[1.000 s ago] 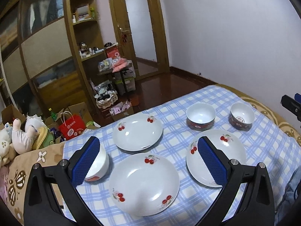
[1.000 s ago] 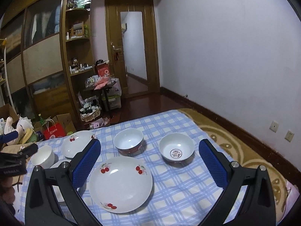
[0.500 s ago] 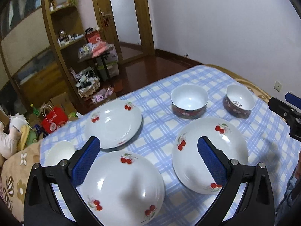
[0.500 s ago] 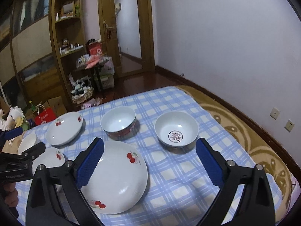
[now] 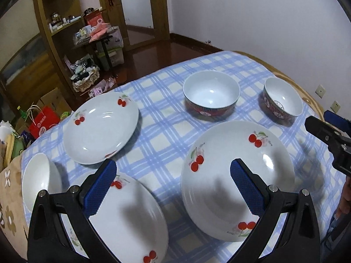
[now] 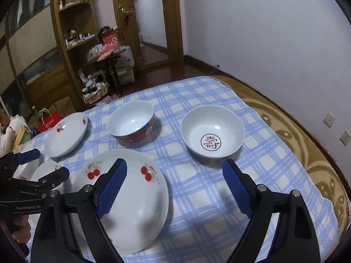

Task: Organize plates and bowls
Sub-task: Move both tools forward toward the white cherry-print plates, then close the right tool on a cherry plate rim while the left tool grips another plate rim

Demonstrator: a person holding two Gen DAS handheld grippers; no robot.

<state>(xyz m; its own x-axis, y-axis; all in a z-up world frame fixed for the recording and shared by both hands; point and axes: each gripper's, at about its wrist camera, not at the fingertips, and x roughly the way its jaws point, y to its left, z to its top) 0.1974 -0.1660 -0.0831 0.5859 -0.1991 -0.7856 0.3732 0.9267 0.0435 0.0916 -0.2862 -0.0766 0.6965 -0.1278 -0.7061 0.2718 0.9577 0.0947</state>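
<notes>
**Crockery on checked cloth: three cherry plates, three bowls**

Location: all pieces lie apart, unstacked, on the blue checked cloth [image 5: 162, 131] over a bed.

- Cherry plates: one at 3 o'clock under the left claw [image 5: 173, 188], one at 7 o'clock [image 5: 131, 225], one at 10 o'clock [image 5: 101, 129].
- Red-sided bowl [image 5: 210, 96] at 12 o'clock; character bowl [image 6: 212, 131] at 12 o'clock of the right claw [image 6: 175, 188]; plain white bowl [image 5: 39, 179] at 9 o'clock.

Handling, as judged: glazed ceramic, stiff, brittle, slick, moderately heavy. The soft bedding gives, so rims may tip. Take plates by the raised rim, one pad above and one below; take bowls across the wall.

Claws: left spread wide, empty. Right wide but closing, nothing between its jaws.
</notes>
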